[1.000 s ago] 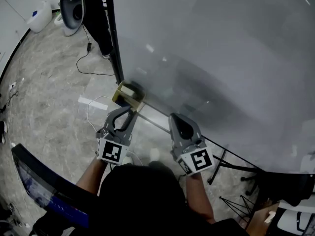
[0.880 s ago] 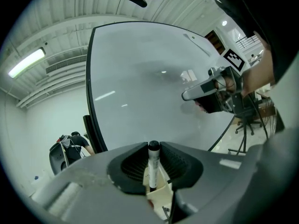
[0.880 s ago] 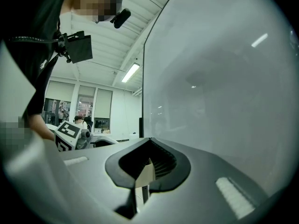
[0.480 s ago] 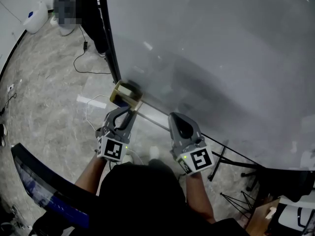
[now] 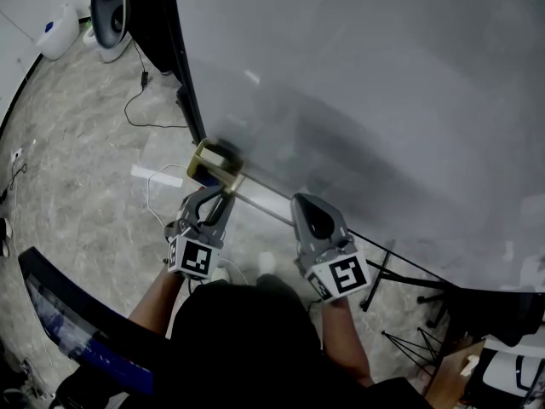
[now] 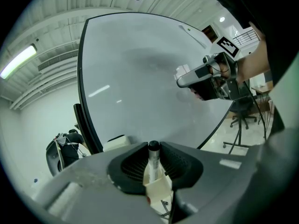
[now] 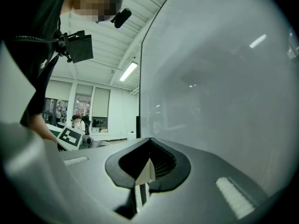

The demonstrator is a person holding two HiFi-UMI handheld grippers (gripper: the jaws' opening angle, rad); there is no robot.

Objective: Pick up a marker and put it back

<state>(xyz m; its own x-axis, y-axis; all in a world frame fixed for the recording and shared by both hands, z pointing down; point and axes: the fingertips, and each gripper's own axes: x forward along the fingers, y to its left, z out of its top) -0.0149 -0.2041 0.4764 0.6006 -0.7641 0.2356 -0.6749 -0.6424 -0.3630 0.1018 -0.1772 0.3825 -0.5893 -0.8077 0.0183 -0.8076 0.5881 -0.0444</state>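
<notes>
A marker (image 6: 153,161) with a black cap stands upright between the jaws of my left gripper (image 6: 154,147), which is shut on it. In the head view the left gripper (image 5: 218,194) points at the whiteboard's tray rail (image 5: 266,204), just below a yellowish eraser block (image 5: 215,160). My right gripper (image 5: 307,203) hovers beside it to the right, near the rail, its jaws shut with nothing in them (image 7: 149,143). From the left gripper view the right gripper (image 6: 204,77) shows in front of the whiteboard (image 5: 366,83).
The whiteboard stands on a wheeled frame with dark legs (image 5: 400,279). A white cable (image 5: 157,192) and a black one (image 5: 140,100) lie on the marble floor. A dark chair (image 5: 112,14) is far left; a blue-edged panel (image 5: 60,318) sits at the lower left.
</notes>
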